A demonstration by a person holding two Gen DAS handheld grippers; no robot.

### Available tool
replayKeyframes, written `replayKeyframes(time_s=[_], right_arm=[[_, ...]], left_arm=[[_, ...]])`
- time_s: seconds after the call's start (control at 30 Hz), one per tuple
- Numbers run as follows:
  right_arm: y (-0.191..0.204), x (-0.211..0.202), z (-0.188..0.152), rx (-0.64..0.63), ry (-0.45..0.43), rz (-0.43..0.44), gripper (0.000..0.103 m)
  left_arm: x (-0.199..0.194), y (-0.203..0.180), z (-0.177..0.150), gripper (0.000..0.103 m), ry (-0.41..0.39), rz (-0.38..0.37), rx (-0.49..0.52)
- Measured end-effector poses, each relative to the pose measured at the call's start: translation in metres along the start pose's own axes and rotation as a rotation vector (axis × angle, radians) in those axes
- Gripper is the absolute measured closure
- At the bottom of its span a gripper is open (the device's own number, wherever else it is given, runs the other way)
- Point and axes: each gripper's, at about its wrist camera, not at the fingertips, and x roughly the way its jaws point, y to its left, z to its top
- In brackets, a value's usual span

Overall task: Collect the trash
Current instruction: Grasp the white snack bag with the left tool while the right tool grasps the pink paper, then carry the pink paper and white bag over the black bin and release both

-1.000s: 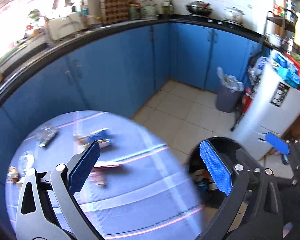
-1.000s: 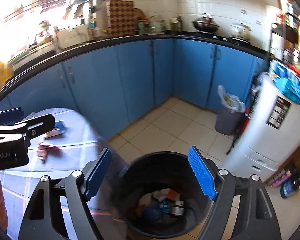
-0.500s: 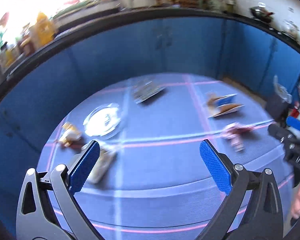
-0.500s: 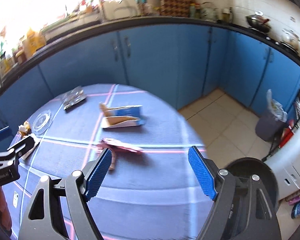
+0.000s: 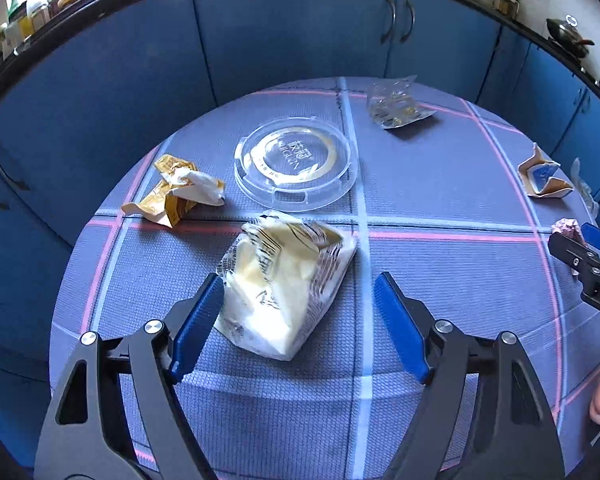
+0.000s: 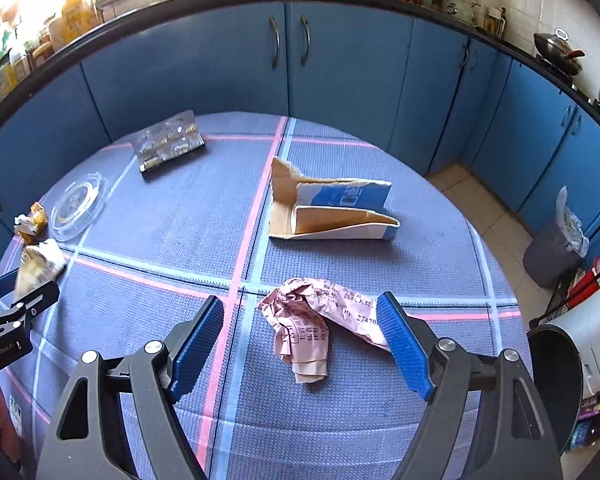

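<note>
My left gripper [image 5: 298,322] is open over the round table [image 5: 440,200], its jaws on either side of a crumpled clear wrapper with yellowish contents [image 5: 286,284]; the left finger is close against it. My right gripper [image 6: 300,334] is open around a crumpled pink paper [image 6: 314,318] near the table's right side. A torn blue and white carton [image 6: 332,210], a clear blister pack [image 6: 166,144], a clear round lid [image 5: 296,162] and a yellow crumpled wrapper [image 5: 178,190] also lie on the table. The black bin [image 6: 556,364] stands at the table's right edge.
Blue cabinets [image 6: 292,64] curve around behind the table under a cluttered black counter. A grey bin with a bag [image 6: 556,240] stands on the tiled floor at right. A white appliance [image 6: 596,336] is beside the black bin.
Both grippers have swung left from the black bin and come down low over the table. The left now brackets the clear wrapper, the right brackets the pink paper.
</note>
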Motion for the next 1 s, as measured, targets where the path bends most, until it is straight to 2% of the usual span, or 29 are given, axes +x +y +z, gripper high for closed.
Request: replayKeyframes(time_s=[0.03,0.07,0.1,0.13,0.17,0.2,0.3,0.43,0.6,1.0], right_arm=[[0.001,-0.001,-0.001,-0.006,-0.003,-0.005,0.033],[0.003,0.0,-0.001,-0.013,-0.003,-0.007,0.045],[0.005,-0.001,0.0,-0.024,-0.001,-0.012,0.053],[0.007,-0.001,0.0,-0.031,-0.002,-0.013,0.058],[0.009,-0.002,0.0,-0.042,-0.005,-0.009,0.071],[0.01,-0.004,0.0,-0.049,-0.005,-0.009,0.075],[0.008,-0.014,0.001,-0.033,-0.02,0.001,0.079],[-0.001,-0.032,0.003,-0.011,-0.044,0.018,0.079],[-0.017,-0.059,0.001,0.01,-0.087,0.024,0.079],[-0.078,-0.124,-0.018,0.074,-0.179,-0.04,0.079]], left_arm=[[-0.002,-0.002,-0.001,0.03,-0.011,0.0,0.0],[-0.003,-0.002,-0.002,0.037,-0.017,-0.002,0.0],[-0.005,-0.003,-0.002,0.051,-0.02,-0.001,0.001],[-0.005,-0.003,-0.002,0.053,-0.023,0.004,0.005],[-0.005,-0.003,-0.001,0.061,-0.023,-0.003,0.007],[-0.007,-0.003,0.0,0.067,-0.022,-0.014,0.004],[-0.017,-0.002,0.0,0.074,-0.024,-0.057,-0.013],[-0.038,-0.005,0.002,0.074,-0.067,-0.066,-0.015],[-0.065,-0.028,0.007,0.074,-0.108,-0.094,0.023],[-0.111,-0.122,0.015,0.074,-0.191,-0.171,0.166]])
